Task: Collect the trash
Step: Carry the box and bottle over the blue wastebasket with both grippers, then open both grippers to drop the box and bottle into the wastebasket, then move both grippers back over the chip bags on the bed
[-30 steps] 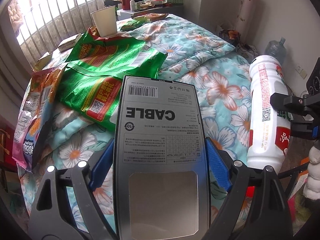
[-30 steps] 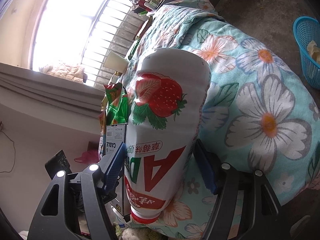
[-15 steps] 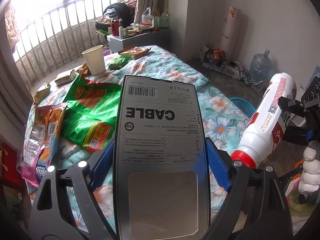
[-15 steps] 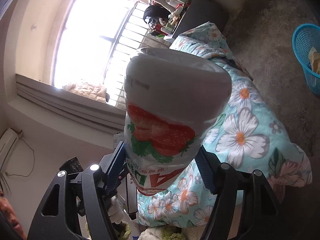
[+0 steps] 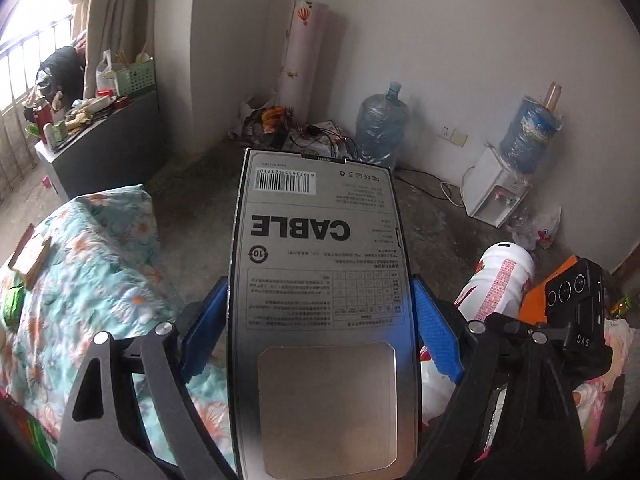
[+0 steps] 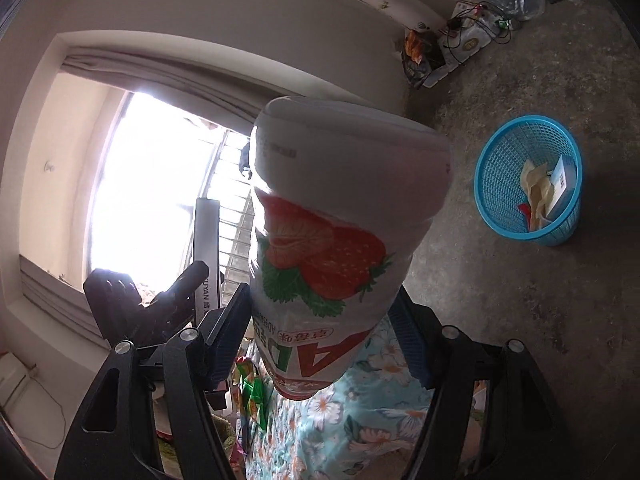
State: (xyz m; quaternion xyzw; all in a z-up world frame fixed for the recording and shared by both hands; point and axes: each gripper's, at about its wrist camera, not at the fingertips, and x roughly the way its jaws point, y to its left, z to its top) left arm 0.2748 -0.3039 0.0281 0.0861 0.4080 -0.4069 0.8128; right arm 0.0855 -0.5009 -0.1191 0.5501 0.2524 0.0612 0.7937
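My left gripper [image 5: 320, 328] is shut on a flat grey box printed CABLE [image 5: 320, 280], its blue pads pressing both long edges. My right gripper [image 6: 320, 332] is shut on a white strawberry-drink bottle [image 6: 336, 240], which points away from the camera with its base far out. That bottle [image 5: 500, 280] and the right gripper's black body show at the lower right of the left wrist view. A blue mesh trash basket [image 6: 500, 192] with paper and a small box inside stands on the concrete floor, right of the bottle in the right wrist view.
The floral-quilted bed [image 5: 88, 280] lies at lower left with snack wrappers on it. Against the far wall stand a wallpaper roll [image 5: 304, 60], a water jug [image 5: 380, 124], a water dispenser [image 5: 504, 184] and cables. A cluttered grey cabinet [image 5: 100, 132] stands by the window.
Both grippers swung away from the bed toward the room's floor and far wall, each still holding its item. The blue basket has come closer in the right wrist view.
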